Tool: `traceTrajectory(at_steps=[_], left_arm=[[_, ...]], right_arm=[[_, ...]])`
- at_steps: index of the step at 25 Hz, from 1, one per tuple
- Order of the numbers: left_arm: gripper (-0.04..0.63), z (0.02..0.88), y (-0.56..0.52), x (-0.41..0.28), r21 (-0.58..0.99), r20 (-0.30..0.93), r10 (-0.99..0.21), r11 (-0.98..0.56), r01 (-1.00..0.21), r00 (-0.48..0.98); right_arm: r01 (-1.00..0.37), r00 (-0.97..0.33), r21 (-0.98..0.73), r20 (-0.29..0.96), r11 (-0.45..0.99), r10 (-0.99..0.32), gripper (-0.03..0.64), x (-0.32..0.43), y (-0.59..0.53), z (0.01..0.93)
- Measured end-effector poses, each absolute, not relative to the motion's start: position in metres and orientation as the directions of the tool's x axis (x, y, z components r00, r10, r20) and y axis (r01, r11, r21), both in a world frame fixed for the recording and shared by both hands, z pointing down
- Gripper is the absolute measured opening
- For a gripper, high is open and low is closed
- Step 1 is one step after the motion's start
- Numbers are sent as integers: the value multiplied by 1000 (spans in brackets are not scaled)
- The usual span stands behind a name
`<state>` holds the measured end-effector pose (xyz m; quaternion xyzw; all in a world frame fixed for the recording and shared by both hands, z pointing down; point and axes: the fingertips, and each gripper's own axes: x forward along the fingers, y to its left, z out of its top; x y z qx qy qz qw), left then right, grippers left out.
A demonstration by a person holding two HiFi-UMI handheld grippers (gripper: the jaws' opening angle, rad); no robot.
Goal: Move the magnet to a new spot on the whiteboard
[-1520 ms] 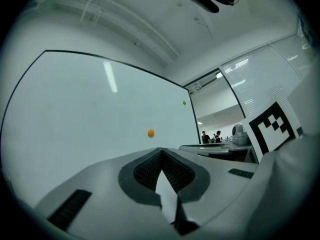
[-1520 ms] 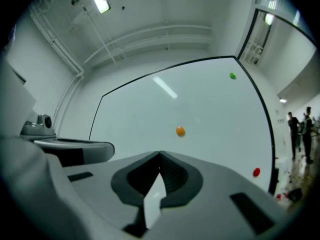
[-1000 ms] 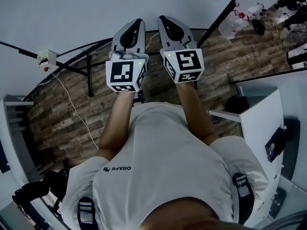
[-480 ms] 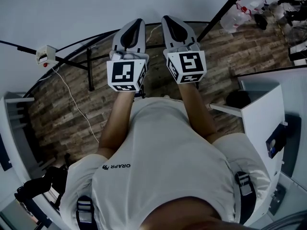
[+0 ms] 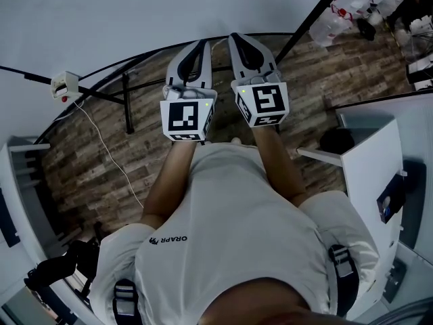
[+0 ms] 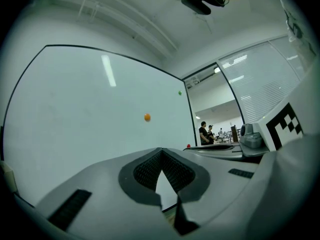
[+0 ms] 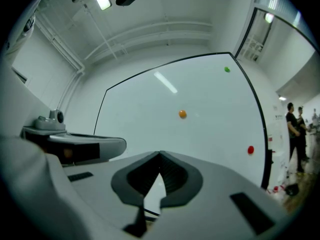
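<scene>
Orange magnet (image 7: 182,114) is seen stuck near the middle of the whiteboard (image 7: 140,109), untouched. A green magnet (image 7: 227,69) sits near the top right corner and a red magnet (image 7: 250,149) low by the right edge. Which one is meant cannot be told; the orange one lies most nearly ahead of both sets of jaws.

Nothing of the task is judged done: no magnet is held, and both grippers are kept side by side, apart from the board. The left gripper (image 5: 200,44) jaws are closed tip to tip on nothing; the right gripper (image 5: 237,38) jaws are likewise closed and empty. Reach, grasp, pull-off and re-placing are all left.

The board's lower edge is hidden behind the jaws in both gripper views. In the head view only the red magnet is caught, at the top edge; orange and green are cut off there.
</scene>
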<state>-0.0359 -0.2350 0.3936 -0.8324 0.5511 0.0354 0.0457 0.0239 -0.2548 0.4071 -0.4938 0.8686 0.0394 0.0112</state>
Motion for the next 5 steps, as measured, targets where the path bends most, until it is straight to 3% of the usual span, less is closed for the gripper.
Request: traceTrajectory(at_steps=[5], left_arm=[[3,395,-234,-34,-30,-110,-921,-373,-927,374]], right_arm=[[-861,-509,56,-64,506,-858,14,29,-253,407]])
